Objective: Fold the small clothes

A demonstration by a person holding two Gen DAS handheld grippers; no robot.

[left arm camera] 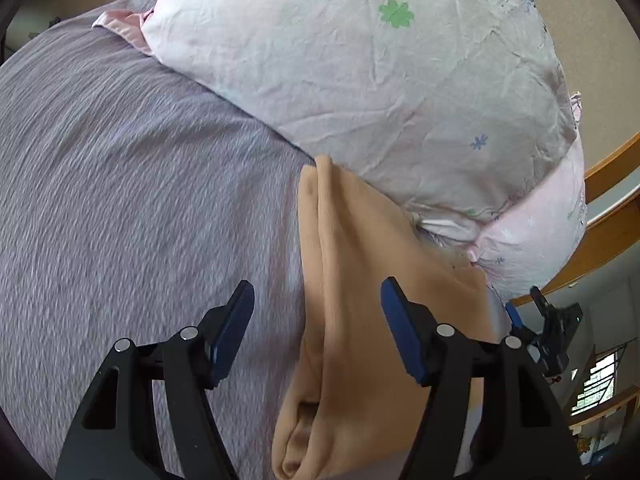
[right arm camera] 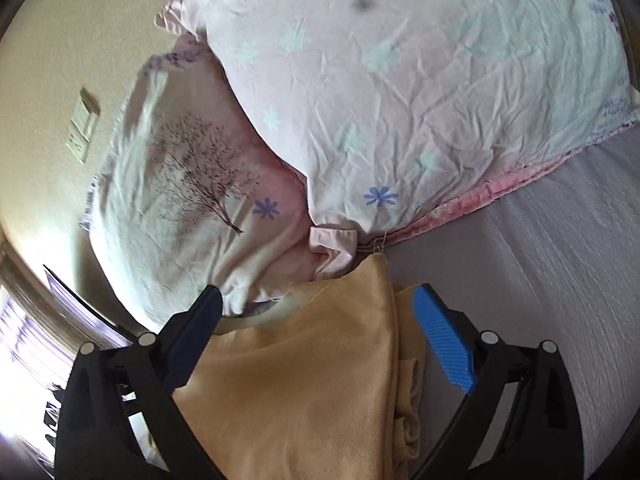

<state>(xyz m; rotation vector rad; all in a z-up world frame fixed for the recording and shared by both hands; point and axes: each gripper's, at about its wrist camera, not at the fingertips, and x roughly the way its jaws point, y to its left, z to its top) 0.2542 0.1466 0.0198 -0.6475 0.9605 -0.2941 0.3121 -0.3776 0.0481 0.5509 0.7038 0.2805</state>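
Observation:
A tan garment (left arm camera: 360, 304) lies folded lengthwise on the lilac bed sheet (left arm camera: 120, 184), its far tip against the pillows. My left gripper (left arm camera: 318, 292) is open above the garment's left edge, empty. The right gripper shows at the garment's right edge in the left wrist view (left arm camera: 528, 312). In the right wrist view the same garment (right arm camera: 304, 380) fills the space between my open right gripper's (right arm camera: 318, 300) jaws, which stand wide apart over it without pinching it.
A large white floral pillow (left arm camera: 360, 80) lies at the head of the bed, over a second pillow with a tree print (right arm camera: 192, 184). A wall with a switch plate (right arm camera: 82, 128) stands behind. Wooden bed frame (left arm camera: 608, 168) runs at the right.

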